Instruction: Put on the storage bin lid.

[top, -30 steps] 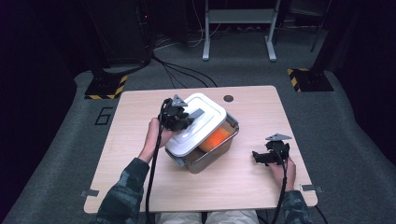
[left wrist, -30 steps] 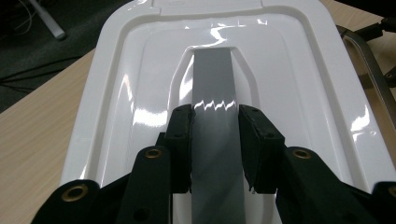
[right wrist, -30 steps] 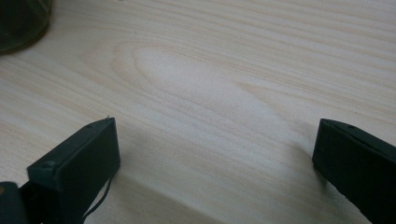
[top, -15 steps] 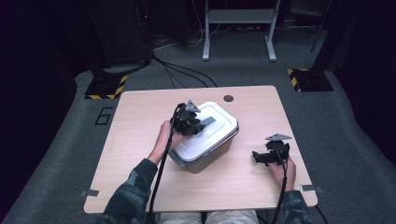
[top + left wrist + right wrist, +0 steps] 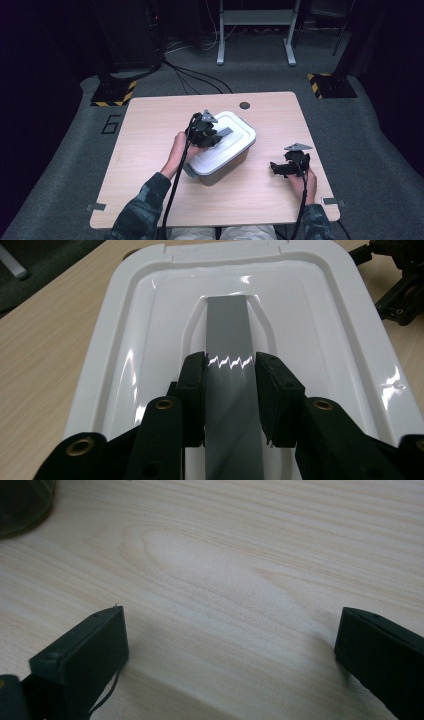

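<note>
Centre frame, left gripper (image 5: pixel 216 137) clamps the grey flat handle (image 5: pixel 227 340) of the glossy white plastic lid (image 5: pixel 235 132) seated on its grey tub (image 5: pixel 220 170), probably to steady it; right gripper (image 5: pixel 281 168) rests lower right, jaws wide.

White glossy lid (image 5: pixel 150 340) with a plain grey handle strip (image 5: pixel 227 330) down its middle; bin (image 5: pixel 220 167) below is grey. Table (image 5: pixel 150 150) is pale wood with fine grain (dark round hole at 12 o'clock). Both grippers are black, left gripper (image 5: pixel 230 390), right gripper (image 5: pixel 280 167). Sleeve (image 5: pixel 142 210) is camouflage green.
</note>
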Demonstrator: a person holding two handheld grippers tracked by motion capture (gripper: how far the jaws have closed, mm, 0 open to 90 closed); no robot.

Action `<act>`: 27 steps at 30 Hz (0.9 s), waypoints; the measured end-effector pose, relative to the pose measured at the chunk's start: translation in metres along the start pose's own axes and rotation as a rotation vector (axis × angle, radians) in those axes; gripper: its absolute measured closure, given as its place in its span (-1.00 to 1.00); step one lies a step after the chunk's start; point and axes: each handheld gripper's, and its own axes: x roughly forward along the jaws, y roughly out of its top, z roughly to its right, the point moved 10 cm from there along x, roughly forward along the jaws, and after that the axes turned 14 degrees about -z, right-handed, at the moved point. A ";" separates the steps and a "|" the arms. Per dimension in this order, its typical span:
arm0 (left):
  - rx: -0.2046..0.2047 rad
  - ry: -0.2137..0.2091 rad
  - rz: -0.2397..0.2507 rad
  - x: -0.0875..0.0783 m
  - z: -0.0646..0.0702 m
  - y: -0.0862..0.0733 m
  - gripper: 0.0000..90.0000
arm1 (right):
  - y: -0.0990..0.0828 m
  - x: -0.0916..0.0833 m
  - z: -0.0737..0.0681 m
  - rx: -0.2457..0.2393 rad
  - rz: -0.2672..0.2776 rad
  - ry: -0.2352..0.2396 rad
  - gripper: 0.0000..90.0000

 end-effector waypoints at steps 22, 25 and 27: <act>-0.082 0.069 0.086 -0.026 -0.013 -0.007 -0.50 | 0.000 0.000 0.000 0.004 -0.003 0.001 -1.00; -0.101 0.083 0.102 -0.034 -0.022 -0.015 -0.62 | 0.000 0.000 0.000 0.004 -0.004 0.001 -1.00; -0.124 0.095 0.112 -0.041 -0.030 -0.021 -0.66 | 0.000 0.000 0.000 0.004 -0.004 0.001 -1.00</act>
